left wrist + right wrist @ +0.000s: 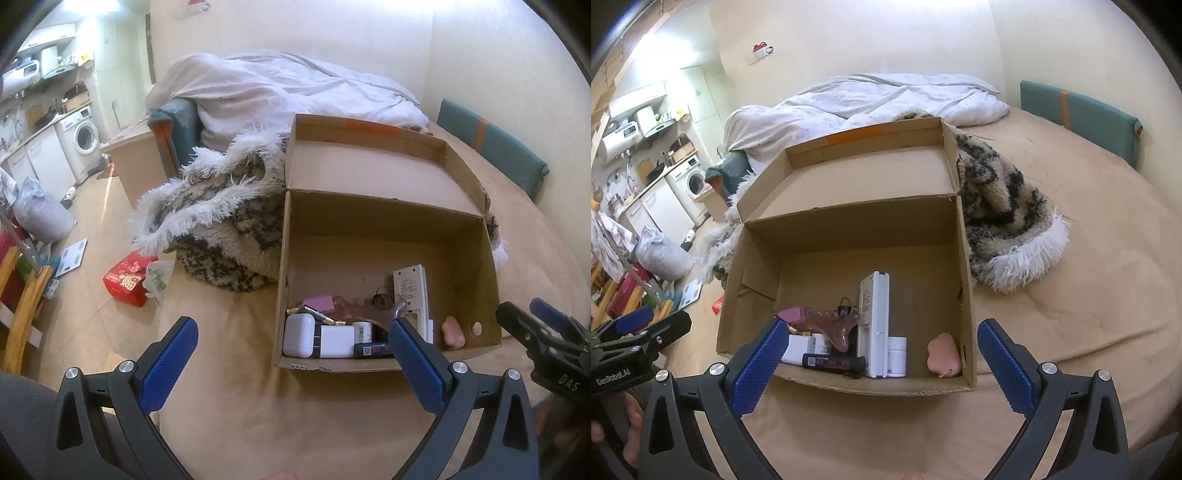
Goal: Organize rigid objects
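Observation:
An open cardboard box sits on the tan bed. Small rigid items lie along its near wall: a white charger, a white adapter, a white remote standing on edge, a brown comb-like piece, a black tube, a white bottle and a pink cloud-shaped piece. My left gripper is open and empty just before the box. My right gripper is open and empty, also at the box's near edge.
A furry patterned blanket lies against the box. A white duvet is piled behind. A teal cushion leans on the wall. A red box lies on the floor at left.

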`<state>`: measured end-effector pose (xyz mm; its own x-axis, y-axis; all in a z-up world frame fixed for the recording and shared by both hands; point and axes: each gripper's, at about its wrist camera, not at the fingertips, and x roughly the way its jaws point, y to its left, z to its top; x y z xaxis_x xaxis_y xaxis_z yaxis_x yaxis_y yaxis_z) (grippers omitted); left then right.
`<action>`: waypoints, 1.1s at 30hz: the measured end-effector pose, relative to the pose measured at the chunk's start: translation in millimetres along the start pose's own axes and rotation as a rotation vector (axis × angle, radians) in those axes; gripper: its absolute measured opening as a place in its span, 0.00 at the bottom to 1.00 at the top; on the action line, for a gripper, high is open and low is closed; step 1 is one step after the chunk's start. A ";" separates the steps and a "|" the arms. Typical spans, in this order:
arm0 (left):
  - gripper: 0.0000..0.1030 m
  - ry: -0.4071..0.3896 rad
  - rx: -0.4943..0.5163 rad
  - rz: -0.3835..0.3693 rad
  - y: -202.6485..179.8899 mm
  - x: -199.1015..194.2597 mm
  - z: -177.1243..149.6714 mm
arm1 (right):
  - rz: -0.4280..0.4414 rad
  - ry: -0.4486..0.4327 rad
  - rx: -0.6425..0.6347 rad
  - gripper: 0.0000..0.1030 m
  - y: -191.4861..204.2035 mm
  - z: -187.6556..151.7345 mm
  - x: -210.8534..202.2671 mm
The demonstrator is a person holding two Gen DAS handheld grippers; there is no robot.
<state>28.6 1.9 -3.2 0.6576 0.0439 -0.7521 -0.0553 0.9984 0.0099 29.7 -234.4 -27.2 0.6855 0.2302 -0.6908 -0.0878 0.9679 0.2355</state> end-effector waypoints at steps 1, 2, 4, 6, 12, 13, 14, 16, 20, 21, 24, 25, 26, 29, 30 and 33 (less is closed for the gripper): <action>1.00 0.001 0.001 0.003 0.1 0.1 -0.2 | -0.002 0.001 -0.001 1.00 0.1 -0.1 0.0; 1.00 0.001 0.002 0.003 0.1 0.0 -0.2 | -0.005 0.003 -0.003 1.00 0.1 0.2 0.1; 1.00 0.001 0.001 0.002 0.1 0.0 0.0 | -0.005 0.005 -0.004 1.00 -0.2 0.6 0.1; 1.00 0.001 0.002 0.002 0.1 0.0 -0.2 | -0.004 0.004 -0.003 1.00 0.2 0.6 0.0; 1.00 0.014 0.012 -0.003 -1.4 0.4 -1.1 | -0.005 0.004 -0.004 1.00 0.3 0.5 -0.1; 1.00 0.014 0.014 -0.002 -1.9 0.5 -1.2 | -0.005 0.005 -0.003 1.00 0.2 0.6 -0.1; 1.00 0.013 0.017 -0.001 -2.8 0.1 -1.2 | -0.004 0.005 -0.003 1.00 0.2 0.5 0.1; 1.00 0.008 0.016 0.001 -3.7 -0.1 -1.3 | -0.004 0.006 -0.001 1.00 0.3 0.5 0.3; 1.00 0.005 0.009 0.002 -3.2 -0.1 -1.2 | -0.002 0.009 0.008 1.00 -0.1 -0.5 0.9; 1.00 0.006 0.010 0.002 -3.1 -0.2 -1.3 | -0.002 0.010 0.008 1.00 -0.2 -0.4 1.0; 1.00 0.007 0.009 0.004 -2.6 0.1 -1.0 | 0.000 0.010 0.012 1.00 -0.6 -0.6 0.9; 1.00 0.007 0.009 0.004 -2.5 0.0 -1.1 | -0.001 0.009 0.012 1.00 -0.6 -0.5 0.9; 1.00 0.007 0.009 0.004 -2.4 0.1 -1.0 | -0.002 0.010 0.010 1.00 -0.8 -0.2 1.1; 1.00 0.010 0.013 0.004 -2.7 0.1 -0.9 | -0.001 0.011 0.010 1.00 -1.0 0.1 1.3; 1.00 0.010 0.012 0.004 -2.8 0.1 -0.9 | -0.001 0.011 0.010 1.00 -1.1 0.2 1.4; 1.00 0.010 0.014 0.006 -3.2 0.0 -0.9 | 0.001 0.015 0.013 1.00 -1.3 0.1 1.7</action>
<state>28.1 -1.3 -3.9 0.6496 0.0497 -0.7587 -0.0485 0.9985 0.0239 31.1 -235.3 -28.7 0.6745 0.2324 -0.7007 -0.0787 0.9664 0.2447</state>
